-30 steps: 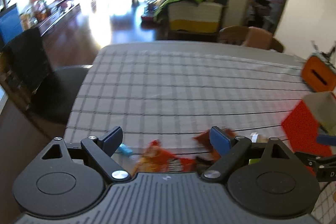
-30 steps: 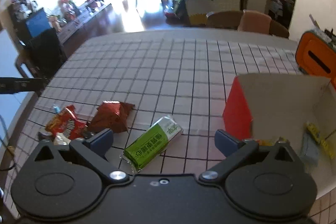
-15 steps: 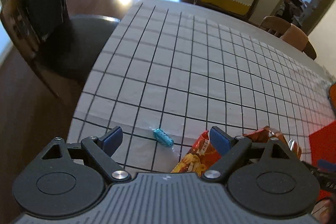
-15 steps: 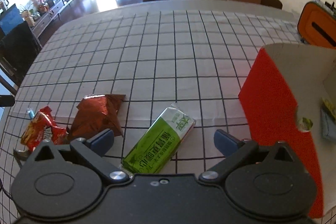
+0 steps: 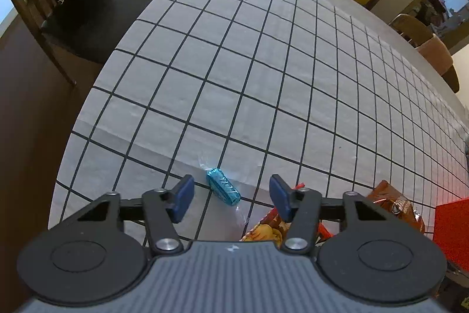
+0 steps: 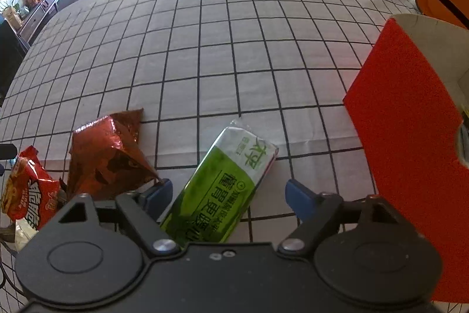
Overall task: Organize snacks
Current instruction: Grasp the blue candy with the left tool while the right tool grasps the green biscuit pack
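On the table (image 5: pixel 263 78), both hand-held grippers are closing, not yet gripping: left hand-held gripper (image 5: pixel 231 197) around the blue candy (image 5: pixel 222 190), right hand-held gripper (image 6: pixel 227 195) around the green packet (image 6: pixel 225 184). The small candy may slip sideways if contacted off-centre.

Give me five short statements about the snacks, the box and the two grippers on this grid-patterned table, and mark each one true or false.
1. The small blue foil-wrapped candy lies between the left gripper's closing jaws, untouched. True.
2. The green-and-white rectangular snack pack is already in the red cardboard box. False: it lies on the table, between the right gripper's closing jaws.
3. The crumpled brown foil snack bag lies left of the green pack. True.
4. The red box lies to the left of the snacks. False: to the right.
5. The candy is unwrapped. False: its clear twisted ends show.
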`<action>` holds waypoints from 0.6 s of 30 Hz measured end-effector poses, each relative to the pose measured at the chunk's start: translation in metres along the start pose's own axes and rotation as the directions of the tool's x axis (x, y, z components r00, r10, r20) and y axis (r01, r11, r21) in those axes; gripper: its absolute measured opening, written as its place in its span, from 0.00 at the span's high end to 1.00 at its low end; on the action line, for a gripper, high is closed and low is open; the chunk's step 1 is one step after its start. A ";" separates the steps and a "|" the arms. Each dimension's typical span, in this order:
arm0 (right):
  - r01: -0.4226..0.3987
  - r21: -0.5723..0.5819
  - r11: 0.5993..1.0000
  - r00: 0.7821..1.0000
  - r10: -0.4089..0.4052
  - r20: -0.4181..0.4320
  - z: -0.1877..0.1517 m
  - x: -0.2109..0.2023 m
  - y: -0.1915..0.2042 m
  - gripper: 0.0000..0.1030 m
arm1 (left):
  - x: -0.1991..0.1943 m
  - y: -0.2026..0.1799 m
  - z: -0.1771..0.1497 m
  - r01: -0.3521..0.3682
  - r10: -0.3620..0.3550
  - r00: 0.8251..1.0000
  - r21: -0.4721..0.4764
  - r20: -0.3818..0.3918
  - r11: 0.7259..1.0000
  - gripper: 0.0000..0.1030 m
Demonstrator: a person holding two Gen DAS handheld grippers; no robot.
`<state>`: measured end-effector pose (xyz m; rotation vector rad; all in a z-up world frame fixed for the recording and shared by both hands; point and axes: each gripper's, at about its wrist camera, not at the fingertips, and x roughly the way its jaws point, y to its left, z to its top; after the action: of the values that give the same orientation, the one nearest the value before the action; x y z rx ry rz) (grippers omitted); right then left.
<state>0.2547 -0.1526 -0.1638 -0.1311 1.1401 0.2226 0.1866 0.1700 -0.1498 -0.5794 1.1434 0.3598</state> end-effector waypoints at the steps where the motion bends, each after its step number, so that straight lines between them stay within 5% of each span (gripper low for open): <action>1: 0.005 0.000 1.000 1.000 -0.005 0.000 0.000 0.001 0.001 0.23 | 0.001 -0.001 0.000 -0.002 0.002 1.000 0.003 -0.002 1.000 0.52; 10: 0.032 -0.023 0.999 0.999 -0.032 0.026 -0.006 0.004 0.011 0.36 | 0.007 -0.008 0.000 -0.035 0.035 0.999 0.027 0.000 0.999 0.59; 18: 0.036 -0.048 0.998 0.998 -0.033 0.058 -0.012 -0.006 0.015 0.58 | 0.004 -0.007 -0.007 -0.075 0.074 0.997 0.067 0.024 0.995 0.85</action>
<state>0.2378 -0.1415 -0.1629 -0.1865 1.0749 0.2224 0.1867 0.1604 -0.1537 -0.4731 1.1538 0.3892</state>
